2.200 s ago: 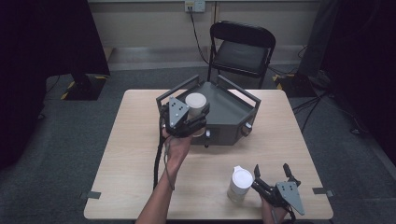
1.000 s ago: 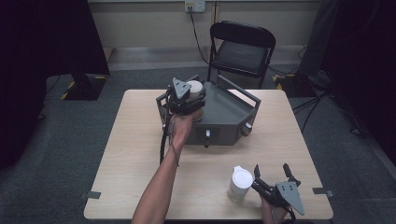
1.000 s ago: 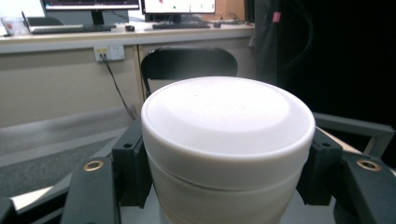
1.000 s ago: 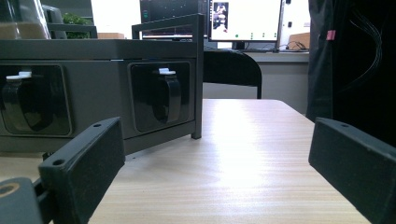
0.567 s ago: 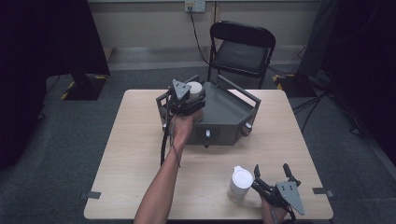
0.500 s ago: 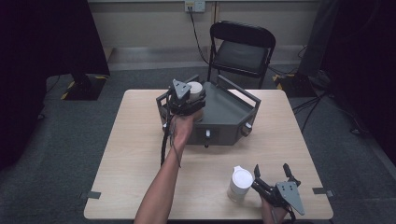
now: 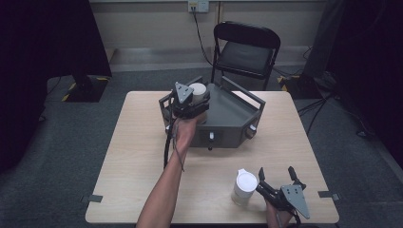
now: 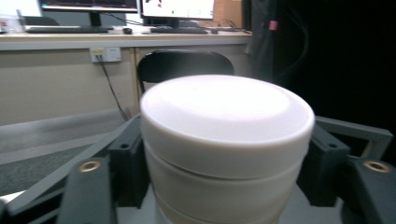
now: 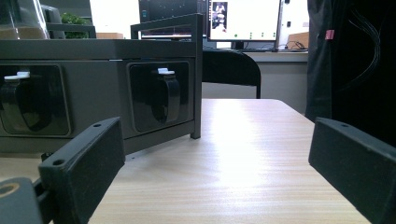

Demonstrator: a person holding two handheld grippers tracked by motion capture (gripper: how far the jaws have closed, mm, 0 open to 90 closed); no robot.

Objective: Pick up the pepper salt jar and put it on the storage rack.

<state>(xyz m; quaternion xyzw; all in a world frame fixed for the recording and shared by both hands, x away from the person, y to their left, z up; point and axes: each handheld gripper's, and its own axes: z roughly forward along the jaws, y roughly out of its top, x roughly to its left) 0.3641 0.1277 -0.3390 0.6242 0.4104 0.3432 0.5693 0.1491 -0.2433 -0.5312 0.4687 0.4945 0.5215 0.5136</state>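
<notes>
High view: left gripper (image 7: 192,105) at white lidded jar (image 7: 198,90) on grey rack (image 7: 228,118); right gripper (image 7: 275,183) rests on desk (image 7: 142,156) beside a 2nd white jar (image 7: 245,186).
Left gripper view: jaws just opening, flanking jar (image 8: 226,149), contact unclear.
Right gripper view: jaws spread, empty, facing rack (image 9: 93,84).

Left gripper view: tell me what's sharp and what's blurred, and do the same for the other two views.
Left gripper view: the white lidded jar is soft, too close to focus. Right gripper view: near jaws blurred, the grey drawer unit sharper, window glare on the table. High view: evenly lit, dark at both sides.
</notes>
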